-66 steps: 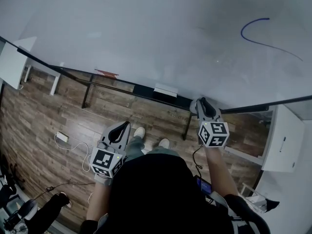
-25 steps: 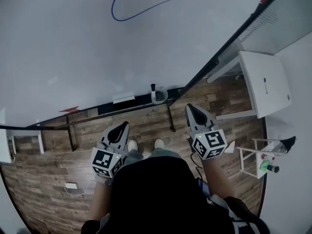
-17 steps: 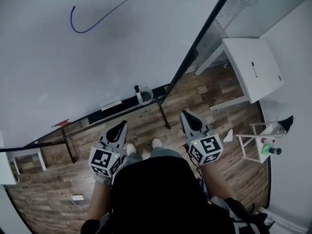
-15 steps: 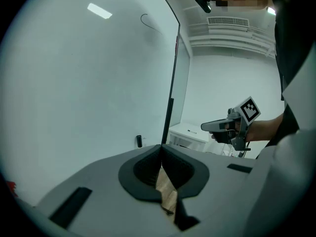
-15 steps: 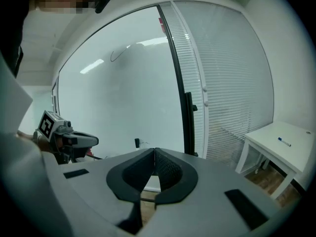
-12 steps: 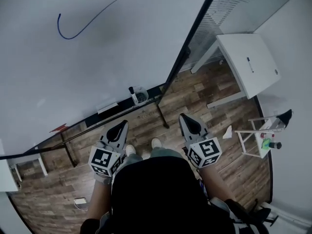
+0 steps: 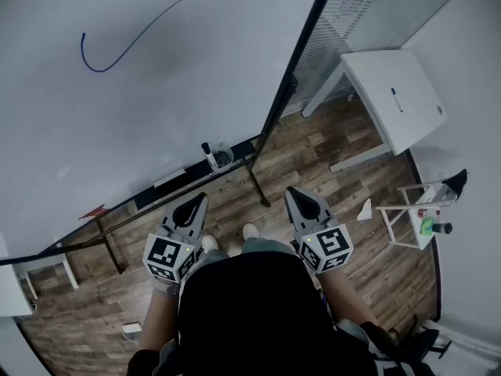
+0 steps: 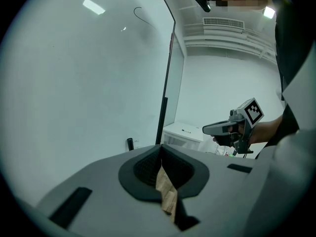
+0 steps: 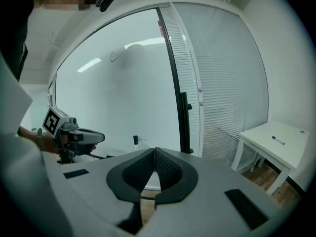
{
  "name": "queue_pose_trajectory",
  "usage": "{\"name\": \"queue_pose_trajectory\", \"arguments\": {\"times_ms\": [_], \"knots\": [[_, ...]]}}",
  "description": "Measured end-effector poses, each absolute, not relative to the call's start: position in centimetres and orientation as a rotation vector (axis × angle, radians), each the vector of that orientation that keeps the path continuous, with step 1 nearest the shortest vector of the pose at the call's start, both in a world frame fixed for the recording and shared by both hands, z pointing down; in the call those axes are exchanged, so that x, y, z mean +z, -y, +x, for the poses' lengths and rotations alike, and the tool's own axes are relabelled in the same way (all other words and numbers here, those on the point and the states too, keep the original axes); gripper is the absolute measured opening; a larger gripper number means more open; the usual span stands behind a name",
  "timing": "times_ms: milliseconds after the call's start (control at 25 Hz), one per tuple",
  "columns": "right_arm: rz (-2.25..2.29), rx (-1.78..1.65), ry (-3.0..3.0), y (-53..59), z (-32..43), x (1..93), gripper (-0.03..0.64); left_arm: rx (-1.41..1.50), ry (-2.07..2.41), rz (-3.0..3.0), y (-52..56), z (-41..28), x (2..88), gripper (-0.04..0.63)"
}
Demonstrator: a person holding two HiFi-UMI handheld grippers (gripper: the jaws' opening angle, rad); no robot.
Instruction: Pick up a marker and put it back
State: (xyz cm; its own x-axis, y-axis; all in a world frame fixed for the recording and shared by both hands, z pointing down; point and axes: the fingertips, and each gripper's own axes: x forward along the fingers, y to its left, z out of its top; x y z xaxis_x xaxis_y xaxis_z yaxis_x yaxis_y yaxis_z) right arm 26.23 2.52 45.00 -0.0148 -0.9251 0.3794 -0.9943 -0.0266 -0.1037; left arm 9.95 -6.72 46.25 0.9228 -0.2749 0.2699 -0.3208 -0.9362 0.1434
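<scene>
A clear cup (image 7: 220, 156) with a black marker (image 7: 206, 148) standing in it sits on the whiteboard's ledge, ahead of and between my grippers. The same cup (image 9: 138, 142) shows small and far in the right gripper view; in the left gripper view only the marker (image 8: 130, 143) is plain. A blue marker (image 7: 394, 95) lies on the white table (image 7: 407, 120) to the right. My left gripper (image 7: 195, 203) and right gripper (image 7: 298, 197) hang low in front of the person, both shut with nothing held. Their tips (image 8: 161, 148) (image 9: 154, 149) meet.
The whiteboard (image 7: 156, 92) carries a blue curved line (image 7: 117, 41). A black frame post (image 7: 291, 84) separates it from slatted blinds (image 7: 352, 6). A small stand (image 7: 419, 214) with a green item stands at the right on the wooden floor (image 7: 313, 163).
The head has turned right: the whiteboard and its blue line slid left, while the cup, white table and stand came into view. Both grippers stay shut and low.
</scene>
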Motion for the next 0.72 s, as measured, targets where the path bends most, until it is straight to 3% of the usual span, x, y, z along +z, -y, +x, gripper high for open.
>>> {"name": "queue_pose_trajectory", "arguments": {"times_ms": [720], "knots": [[2.041,0.530,2.072,-2.2,26.0,45.0,0.029,0.377,0.491,2.901,6.5,8.7,46.2,0.018]]}}
